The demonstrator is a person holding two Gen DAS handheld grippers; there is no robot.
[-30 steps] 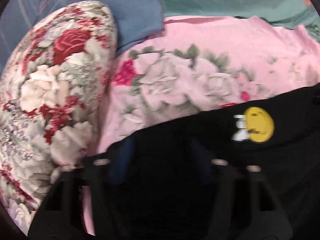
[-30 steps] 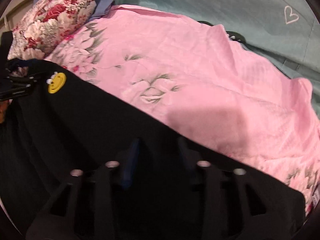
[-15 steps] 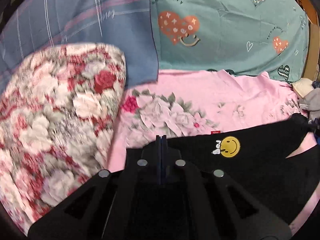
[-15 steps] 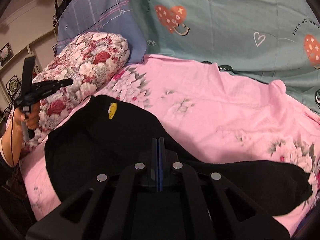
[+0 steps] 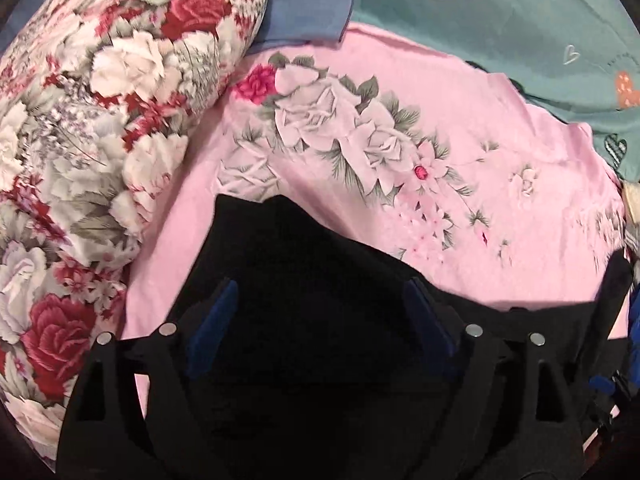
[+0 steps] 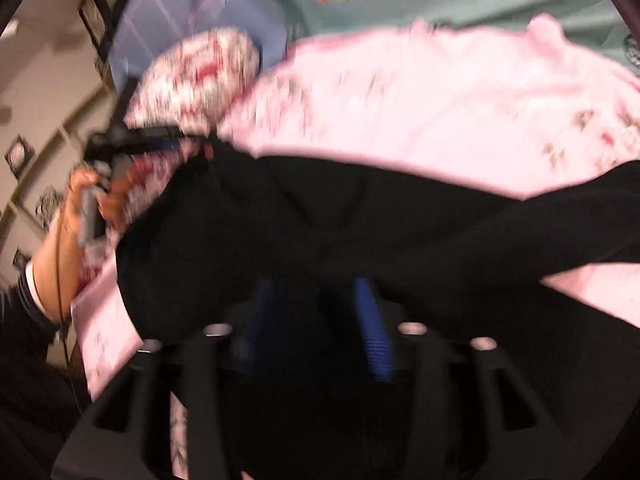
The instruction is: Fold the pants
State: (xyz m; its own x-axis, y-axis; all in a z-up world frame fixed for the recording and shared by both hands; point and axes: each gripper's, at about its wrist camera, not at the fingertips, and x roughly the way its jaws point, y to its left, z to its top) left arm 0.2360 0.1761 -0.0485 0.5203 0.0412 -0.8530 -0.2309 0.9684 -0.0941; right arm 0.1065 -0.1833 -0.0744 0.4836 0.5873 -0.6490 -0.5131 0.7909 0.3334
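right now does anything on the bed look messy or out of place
Only the black pants: they lie bunched on the pink sheet, their near edge rumpled and uneven rather than squared. The floral pillow looks normal. The right wrist view is too blurred to judge finer detail.

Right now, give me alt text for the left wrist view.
The open left gripper hovers over black pants lying on a pink floral bedsheet, its jaws just opened with nothing gripped. A rose-patterned pillow sits beside them.

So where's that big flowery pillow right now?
The flowery pillow fills the left side of the left wrist view, lying on the pink sheet just beyond the black pants.
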